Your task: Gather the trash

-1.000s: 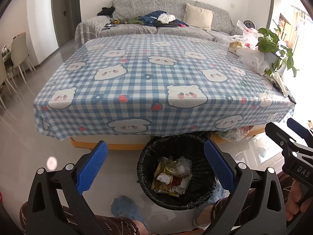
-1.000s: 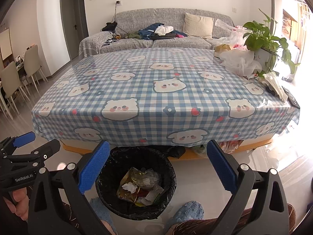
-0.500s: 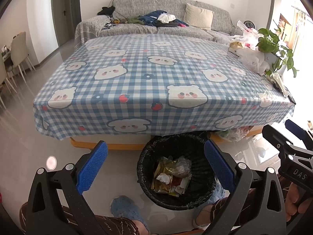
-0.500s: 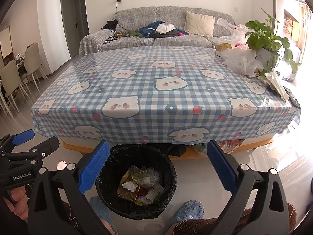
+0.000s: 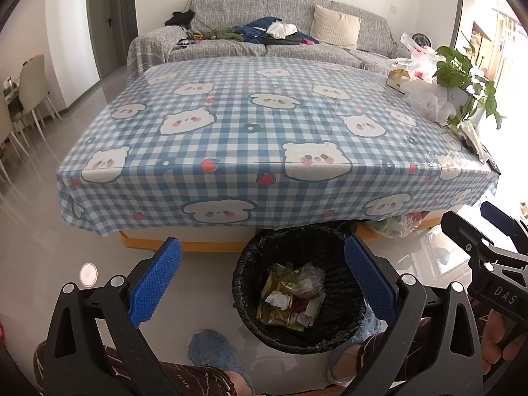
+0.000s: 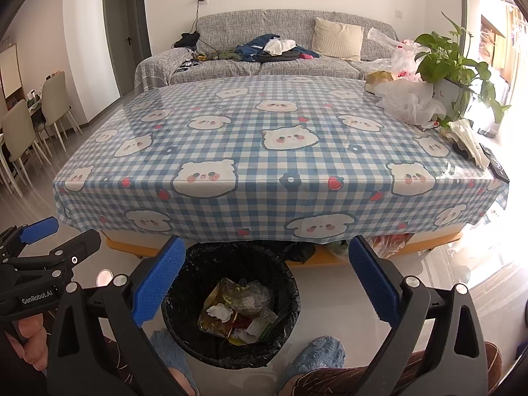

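Both hand-held grippers (image 5: 262,279) (image 6: 262,280) gape above the trash bin (image 5: 298,292).

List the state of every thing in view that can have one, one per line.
left gripper: open, empty
right gripper: open, empty
trash bin: upright on the floor, black liner in, partly filled
wrappers: crumpled, lying in the bin
tablecloth: spread flat, front edge hanging over the bin's rear rim
plastic bags: crumpled, on the table's right side
potted plant: upright
door: shut
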`<state>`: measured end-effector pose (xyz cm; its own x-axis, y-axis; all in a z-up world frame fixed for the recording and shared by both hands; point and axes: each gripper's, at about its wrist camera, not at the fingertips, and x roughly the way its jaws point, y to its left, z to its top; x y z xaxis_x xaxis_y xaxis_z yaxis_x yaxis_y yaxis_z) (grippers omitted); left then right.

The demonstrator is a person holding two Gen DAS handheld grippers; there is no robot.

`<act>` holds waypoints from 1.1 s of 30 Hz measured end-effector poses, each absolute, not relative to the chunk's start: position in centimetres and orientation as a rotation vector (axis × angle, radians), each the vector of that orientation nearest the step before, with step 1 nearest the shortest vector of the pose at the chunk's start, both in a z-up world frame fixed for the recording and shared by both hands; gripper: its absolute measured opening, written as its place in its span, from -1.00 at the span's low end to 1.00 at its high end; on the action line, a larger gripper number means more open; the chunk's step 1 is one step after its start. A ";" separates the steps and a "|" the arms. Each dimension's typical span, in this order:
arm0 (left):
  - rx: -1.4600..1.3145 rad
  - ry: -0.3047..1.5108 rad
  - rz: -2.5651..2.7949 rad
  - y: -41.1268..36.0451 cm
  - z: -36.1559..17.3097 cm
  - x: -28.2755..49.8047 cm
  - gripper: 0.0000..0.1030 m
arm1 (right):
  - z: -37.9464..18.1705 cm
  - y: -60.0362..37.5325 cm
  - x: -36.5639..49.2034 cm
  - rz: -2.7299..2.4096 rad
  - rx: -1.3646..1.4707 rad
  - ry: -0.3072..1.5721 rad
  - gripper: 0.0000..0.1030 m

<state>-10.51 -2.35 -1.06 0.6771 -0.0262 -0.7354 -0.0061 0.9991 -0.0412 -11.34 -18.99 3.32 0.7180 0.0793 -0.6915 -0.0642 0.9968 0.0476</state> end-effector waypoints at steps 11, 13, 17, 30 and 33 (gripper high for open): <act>-0.044 0.830 0.002 -2.2 -1.1 -10.5 0.88 | 3.3 -19.0 -11.3 0.080 0.021 0.766 0.85; -0.046 0.828 0.006 -2.2 -1.0 -10.5 0.88 | 3.3 -18.9 -11.3 0.079 0.020 0.766 0.85; -0.045 0.826 0.002 -2.3 -1.0 -10.6 0.88 | 3.3 -18.9 -11.3 0.080 0.020 0.767 0.85; -0.036 0.833 -0.005 -2.6 -1.0 -10.4 0.88 | 3.3 -18.9 -11.3 0.079 0.020 0.767 0.85; -0.041 0.834 -0.004 -2.6 -1.1 -10.4 0.88 | 3.3 -18.9 -11.3 0.079 0.020 0.766 0.85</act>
